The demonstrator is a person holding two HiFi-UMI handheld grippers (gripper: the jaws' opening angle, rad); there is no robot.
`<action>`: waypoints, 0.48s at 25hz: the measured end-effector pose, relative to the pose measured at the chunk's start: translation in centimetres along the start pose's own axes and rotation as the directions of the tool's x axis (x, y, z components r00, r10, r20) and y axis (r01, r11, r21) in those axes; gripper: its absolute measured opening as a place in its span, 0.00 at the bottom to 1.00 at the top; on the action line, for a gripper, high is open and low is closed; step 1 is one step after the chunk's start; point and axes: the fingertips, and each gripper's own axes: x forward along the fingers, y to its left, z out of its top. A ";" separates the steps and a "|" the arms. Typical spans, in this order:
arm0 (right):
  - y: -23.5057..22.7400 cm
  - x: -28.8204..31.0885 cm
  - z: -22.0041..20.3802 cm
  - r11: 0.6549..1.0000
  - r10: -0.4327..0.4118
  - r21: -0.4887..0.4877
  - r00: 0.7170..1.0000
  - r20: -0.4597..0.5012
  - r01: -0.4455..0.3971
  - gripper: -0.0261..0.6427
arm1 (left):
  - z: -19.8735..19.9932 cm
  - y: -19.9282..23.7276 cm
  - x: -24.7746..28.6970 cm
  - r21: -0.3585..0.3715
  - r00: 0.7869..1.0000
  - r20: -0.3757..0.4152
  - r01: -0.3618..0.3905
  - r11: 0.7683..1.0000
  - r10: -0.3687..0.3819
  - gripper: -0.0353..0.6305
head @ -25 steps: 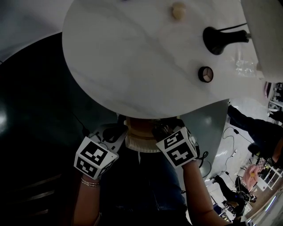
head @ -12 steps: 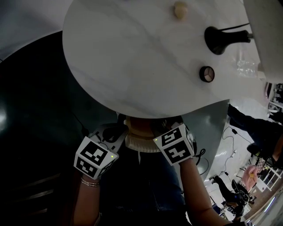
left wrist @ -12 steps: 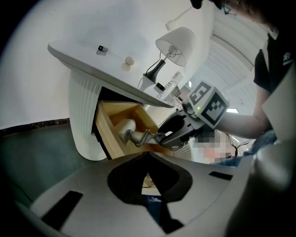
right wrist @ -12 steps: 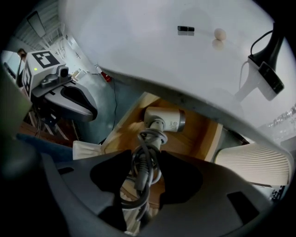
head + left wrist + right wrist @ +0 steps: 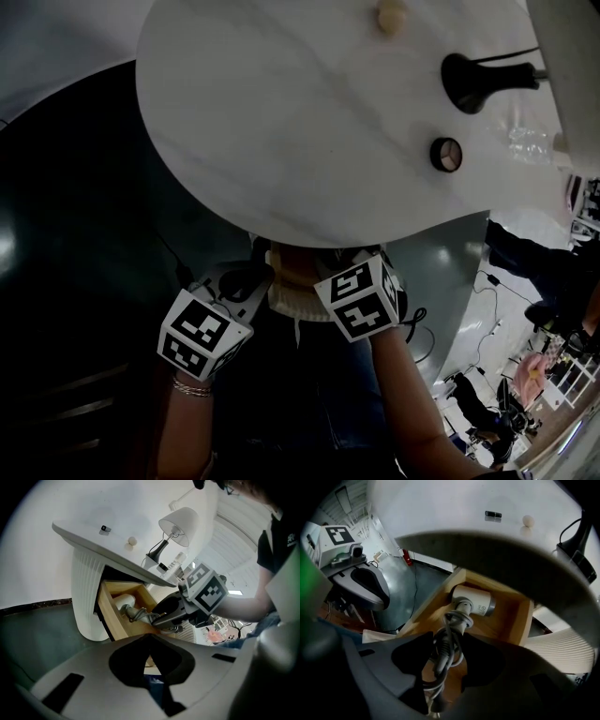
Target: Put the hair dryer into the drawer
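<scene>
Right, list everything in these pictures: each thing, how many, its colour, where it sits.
table: one, white marble top, centre.
drawer: one, wooden, open beneath the tabletop.
hair dryer: one, white with grey cord, inside the drawer.
lamp: one, white shade, black base, on the table.
ball: one, cream, on the table.
round pot: one, dark-rimmed, on the table.
left gripper: one, grey, fingers together.
right gripper: one, grey, fingers shut on the hair dryer.

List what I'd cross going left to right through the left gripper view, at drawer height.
White ribbed table pedestal → open wooden drawer → hair dryer lying in it → right gripper, holding the dryer → person's forearm.
</scene>
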 end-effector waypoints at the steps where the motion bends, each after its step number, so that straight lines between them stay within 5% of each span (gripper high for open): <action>1: 0.2 0.1 0.0 1.000 0.002 -0.002 1.000 -0.002 -0.002 0.36 | -0.1 0.0 -0.3 -0.001 1.000 -0.001 -0.001 1.000 0.001 0.08; 12: 0.4 1.8 -1.6 0.998 0.000 -0.055 0.999 -0.053 -0.003 0.36 | -0.2 0.2 -0.1 -0.005 1.000 0.000 -0.006 1.000 0.006 0.08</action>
